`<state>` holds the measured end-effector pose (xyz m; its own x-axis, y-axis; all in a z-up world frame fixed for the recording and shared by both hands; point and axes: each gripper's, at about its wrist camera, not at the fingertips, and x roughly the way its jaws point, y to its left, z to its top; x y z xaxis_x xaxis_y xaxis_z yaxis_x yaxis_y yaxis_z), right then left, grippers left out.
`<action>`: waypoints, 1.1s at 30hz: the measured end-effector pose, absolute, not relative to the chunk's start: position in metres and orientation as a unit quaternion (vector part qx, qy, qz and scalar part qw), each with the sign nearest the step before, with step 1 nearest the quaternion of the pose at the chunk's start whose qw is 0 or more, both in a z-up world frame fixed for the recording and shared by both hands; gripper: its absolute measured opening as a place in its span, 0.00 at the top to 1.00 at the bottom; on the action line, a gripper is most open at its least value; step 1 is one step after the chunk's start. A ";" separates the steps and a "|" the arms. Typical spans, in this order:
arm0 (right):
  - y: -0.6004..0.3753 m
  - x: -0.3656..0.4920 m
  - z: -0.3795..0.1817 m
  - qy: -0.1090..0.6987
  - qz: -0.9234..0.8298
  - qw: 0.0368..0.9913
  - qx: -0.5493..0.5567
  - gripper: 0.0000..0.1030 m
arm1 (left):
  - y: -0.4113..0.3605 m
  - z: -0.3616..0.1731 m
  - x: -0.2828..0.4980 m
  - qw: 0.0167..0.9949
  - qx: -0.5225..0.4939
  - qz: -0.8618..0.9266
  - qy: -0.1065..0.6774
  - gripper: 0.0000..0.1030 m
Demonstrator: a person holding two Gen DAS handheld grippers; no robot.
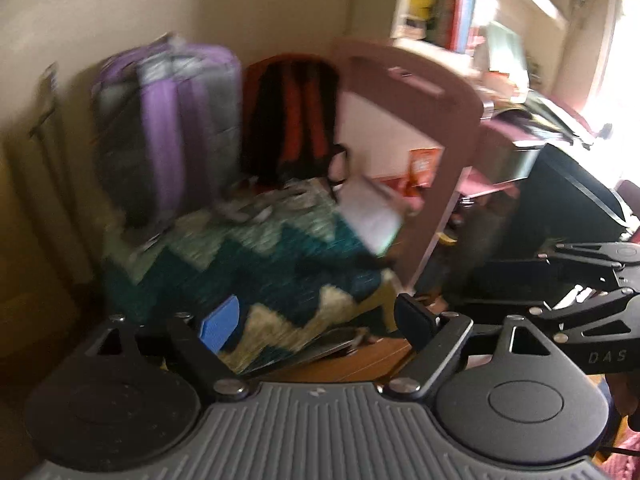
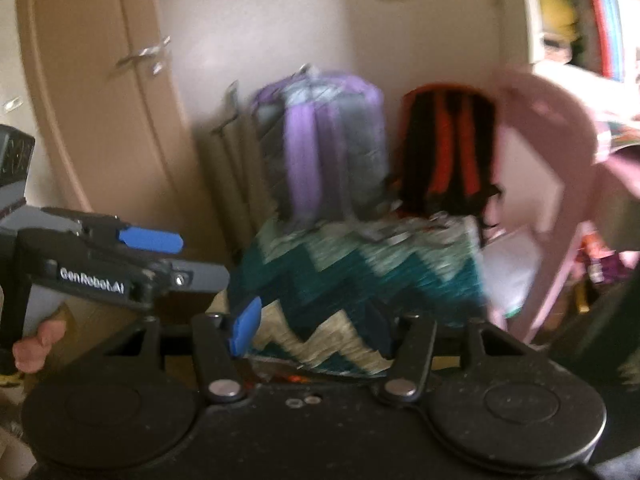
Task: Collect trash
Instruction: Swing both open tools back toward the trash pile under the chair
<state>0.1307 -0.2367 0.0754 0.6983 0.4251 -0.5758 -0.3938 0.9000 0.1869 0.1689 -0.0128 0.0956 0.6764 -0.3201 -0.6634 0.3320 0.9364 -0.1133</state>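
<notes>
Both views are motion-blurred. My left gripper point(image 1: 316, 324) is open and empty, its jaws wide apart over a teal zigzag rug point(image 1: 260, 256). It also shows from the side in the right wrist view point(image 2: 168, 256), at the left. My right gripper point(image 2: 316, 330) is open and empty above the same rug point(image 2: 360, 276); it shows at the right edge of the left wrist view point(image 1: 592, 280). Crumpled pale scraps point(image 1: 256, 206) lie on the rug's far edge, and they show in the right wrist view point(image 2: 396, 232). A white paper point(image 1: 372, 216) lies by the chair.
A purple and grey backpack point(image 2: 320, 144) and a red and black backpack point(image 2: 444, 152) lean against the wall. A pink chair point(image 1: 408, 128) stands to the right, with a cluttered desk point(image 1: 532, 128) behind it. A beige cupboard point(image 2: 96, 92) is at the left.
</notes>
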 end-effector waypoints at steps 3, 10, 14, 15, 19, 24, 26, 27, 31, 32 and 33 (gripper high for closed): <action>-0.207 0.143 0.051 0.338 0.245 0.908 0.022 0.44 | 0.027 0.071 0.172 0.916 -0.006 -0.154 0.371 0.09; -0.142 0.172 -0.018 0.383 0.276 0.881 -0.007 0.41 | 0.115 0.003 0.186 0.923 -0.014 -0.078 0.376 0.02; -0.115 0.189 -0.063 0.408 0.282 0.868 -0.015 0.39 | 0.166 -0.044 0.199 0.913 -0.042 -0.046 0.402 0.02; -0.109 0.194 -0.074 0.412 0.281 0.867 -0.017 0.38 | 0.178 -0.056 0.202 0.911 -0.046 -0.035 0.407 0.02; -0.086 0.209 -0.123 0.426 0.282 0.860 -0.028 0.38 | 0.221 -0.111 0.214 0.903 -0.059 0.010 0.426 0.02; -0.062 0.229 -0.189 0.458 0.278 0.843 -0.050 0.38 | 0.249 -0.182 0.227 0.892 -0.047 0.040 0.448 0.02; -0.052 0.237 -0.217 0.478 0.272 0.833 -0.058 0.38 | 0.252 -0.211 0.231 0.887 -0.033 0.047 0.458 0.02; -0.048 0.242 -0.231 0.489 0.270 0.827 -0.061 0.38 | 0.251 -0.224 0.235 0.884 -0.026 0.052 0.465 0.02; -0.037 0.259 -0.290 0.525 0.265 0.805 -0.077 0.38 | 0.253 -0.280 0.243 0.868 -0.024 0.052 0.494 0.02; -0.034 0.264 -0.306 0.536 0.264 0.798 -0.083 0.38 | 0.254 -0.296 0.243 0.862 -0.031 0.051 0.503 0.02; -0.032 0.268 -0.320 0.548 0.262 0.790 -0.085 0.38 | 0.255 -0.312 0.245 0.857 -0.035 0.051 0.512 0.02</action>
